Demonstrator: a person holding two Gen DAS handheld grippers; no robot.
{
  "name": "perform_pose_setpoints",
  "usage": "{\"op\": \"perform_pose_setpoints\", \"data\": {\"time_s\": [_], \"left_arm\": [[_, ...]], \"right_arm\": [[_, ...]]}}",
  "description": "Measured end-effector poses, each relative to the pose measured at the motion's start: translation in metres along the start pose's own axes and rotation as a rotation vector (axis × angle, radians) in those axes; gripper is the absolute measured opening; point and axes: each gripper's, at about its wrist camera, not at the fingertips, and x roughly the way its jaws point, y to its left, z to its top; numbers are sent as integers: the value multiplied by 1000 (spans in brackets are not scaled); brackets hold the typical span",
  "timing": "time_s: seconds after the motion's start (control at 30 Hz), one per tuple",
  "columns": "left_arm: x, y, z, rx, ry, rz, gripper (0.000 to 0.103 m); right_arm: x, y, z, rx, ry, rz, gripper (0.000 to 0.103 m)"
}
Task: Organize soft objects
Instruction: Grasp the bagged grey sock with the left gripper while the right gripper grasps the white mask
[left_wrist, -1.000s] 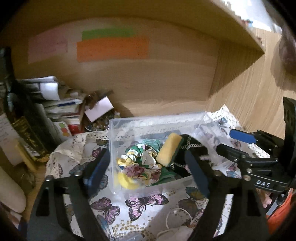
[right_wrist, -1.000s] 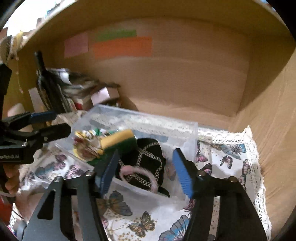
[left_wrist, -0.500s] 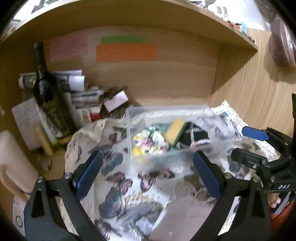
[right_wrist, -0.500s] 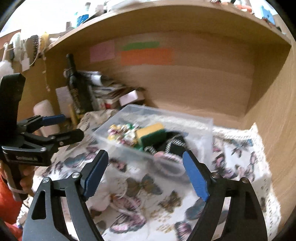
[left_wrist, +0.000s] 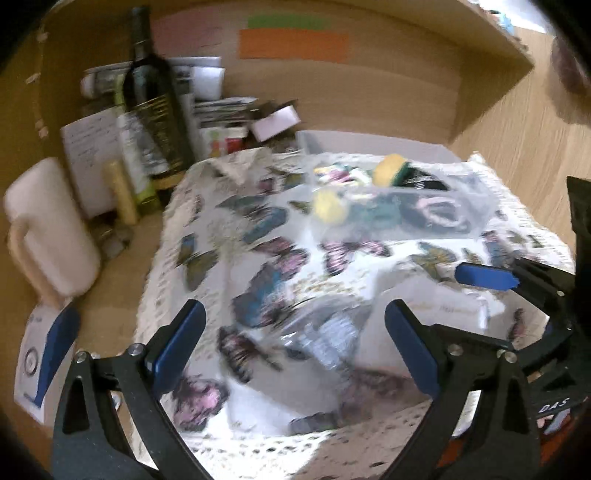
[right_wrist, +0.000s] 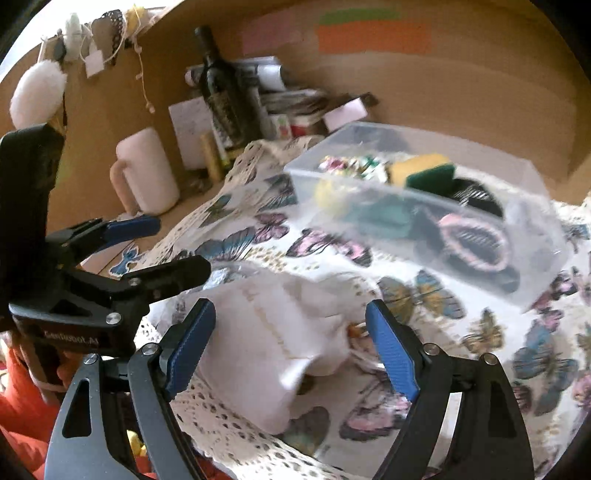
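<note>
A clear plastic box (right_wrist: 524, 177) (left_wrist: 369, 142) stands at the back of the butterfly cloth (right_wrist: 480, 332) (left_wrist: 221, 236). It holds a yellow-green sponge (right_wrist: 424, 170) (left_wrist: 391, 171), a floral fabric piece (right_wrist: 347, 164), a black patterned item (right_wrist: 476, 194) and a pink ring (right_wrist: 472, 240). A white cloth (right_wrist: 280, 332) lies in front of the box, and a clear plastic bag (left_wrist: 325, 332) lies beside it. My left gripper (left_wrist: 291, 350) (right_wrist: 147, 247) is open above the bag. My right gripper (right_wrist: 291, 347) (left_wrist: 491, 278) is open just above the white cloth.
A dark wine bottle (left_wrist: 155, 96) (right_wrist: 225, 99), papers and small boxes (left_wrist: 229, 114) stand at the back left. A cream mug (left_wrist: 44, 229) (right_wrist: 147, 173) stands left of the cloth. Wooden shelf walls (left_wrist: 517, 122) close in the back and right.
Both grippers have pulled back from the box toward the front of the cloth. The white cloth and the plastic bag now lie between the fingers. The box looks farther away.
</note>
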Motion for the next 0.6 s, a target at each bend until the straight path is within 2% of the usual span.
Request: {"op": "perform_pose_setpoints", "data": {"time_s": [0.03,0.07,0.1,0.2,0.23,0.27,0.33,0.47,0.6], "left_arm": [[0,2,-3,-3,3,10,99],[1,4,-7,-9,10,9,99],[1,5,-8,-17,16,7,99],[3,6,-12,-38,34,-8,99],[3,5,-13,-42,36,-15,99],[3,3,-14,-44,38,-26,99],[5,-1,-14,-45,40,-42,99],[16,-15,-15,-33,75,-92,99],[32,-29,-18,-14,110,-88,98]], "right_arm": [[3,0,-1,6,10,8,79],[5,-2,-2,14,15,16,69],[8,-3,-4,22,24,29,63],[6,-8,-7,31,17,9,36],[3,-11,-8,38,12,0,23],[1,-16,-9,52,11,2,16],[-4,-26,-10,89,-6,4,14],[-18,-45,-13,140,-47,-72,13],[-35,-57,-16,165,-87,-128,13]]}}
